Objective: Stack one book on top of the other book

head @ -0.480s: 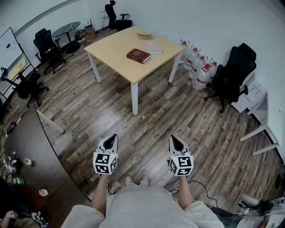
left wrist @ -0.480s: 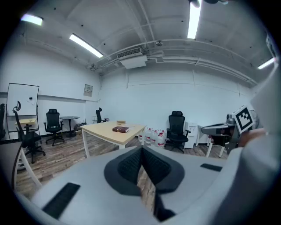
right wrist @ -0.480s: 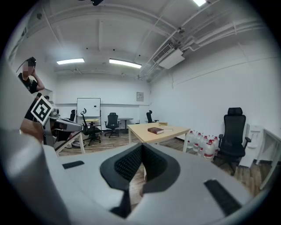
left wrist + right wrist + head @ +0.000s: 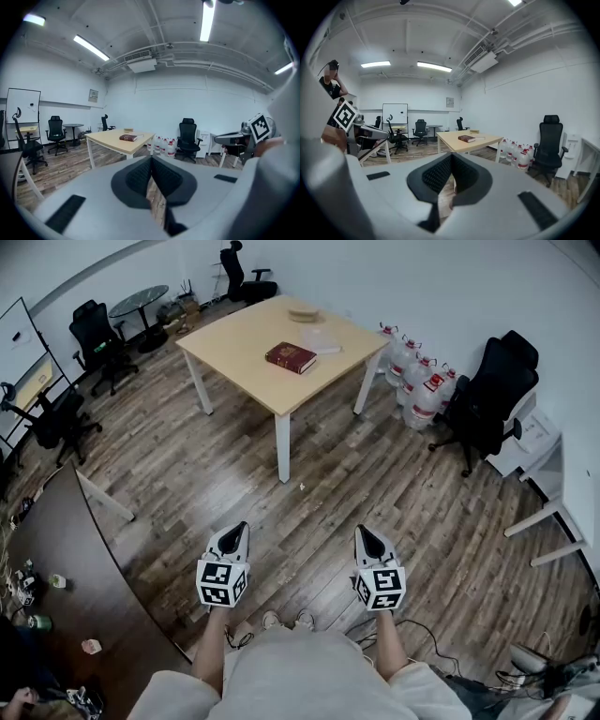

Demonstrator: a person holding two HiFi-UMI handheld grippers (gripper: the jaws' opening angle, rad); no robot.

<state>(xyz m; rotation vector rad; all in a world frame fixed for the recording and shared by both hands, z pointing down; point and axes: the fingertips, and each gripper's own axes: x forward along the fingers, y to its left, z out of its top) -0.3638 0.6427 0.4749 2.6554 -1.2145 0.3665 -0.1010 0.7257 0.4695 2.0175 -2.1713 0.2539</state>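
A dark red book [image 4: 291, 357] lies on the light wooden table [image 4: 244, 348] across the room, with a pale flat book [image 4: 322, 340] just behind it. The red book [image 4: 128, 138] also shows far off in the left gripper view, and the same book [image 4: 466, 138] in the right gripper view. My left gripper [image 4: 236, 532] and right gripper [image 4: 367, 537] hang side by side over the wooden floor, far short of the table. Both are shut, pads together, with nothing between them.
Several water jugs [image 4: 417, 381] stand right of the table, beside a black office chair [image 4: 487, 399]. More chairs [image 4: 94, 334] and a round glass table [image 4: 141, 304] stand at the back left. A dark desk [image 4: 75, 577] runs along my left. A flat round object [image 4: 304, 313] lies at the table's far edge.
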